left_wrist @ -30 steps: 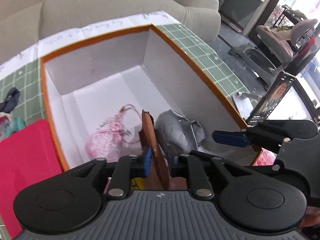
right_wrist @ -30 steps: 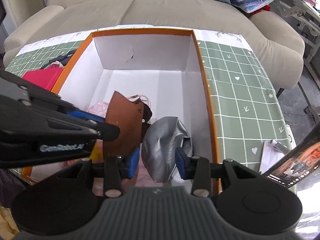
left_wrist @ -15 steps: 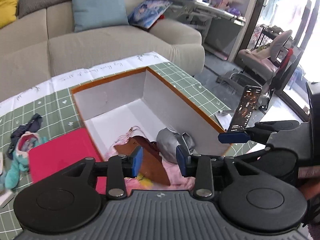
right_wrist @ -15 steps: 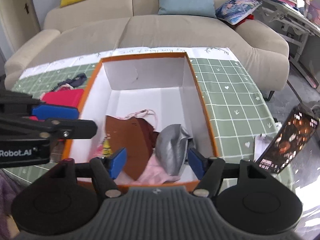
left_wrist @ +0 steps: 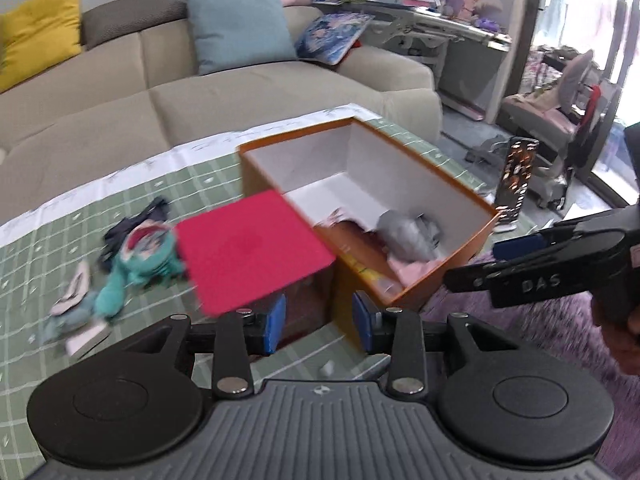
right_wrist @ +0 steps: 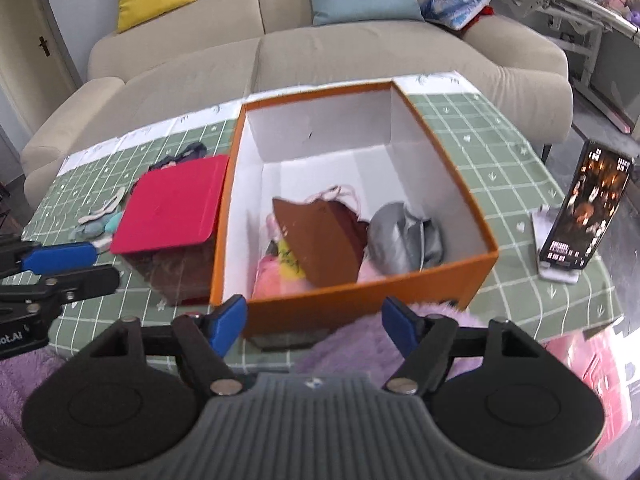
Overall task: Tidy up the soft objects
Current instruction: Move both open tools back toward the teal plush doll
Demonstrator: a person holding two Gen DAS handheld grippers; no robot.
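While 2 hand-held grippers gape empty, right widening: 1 orange box [right_wrist: 360, 304], perhaps 4 soft items.

Beige sofa [right_wrist: 320, 52] with cushions behind green-checked table [right_wrist: 500, 168].

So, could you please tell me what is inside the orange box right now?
Inside the orange box lie a brown pouch, a silver-grey bag, a pink drawstring bag behind the pouch, and pink and yellow soft items. The pouch covers whatever lies beneath it.
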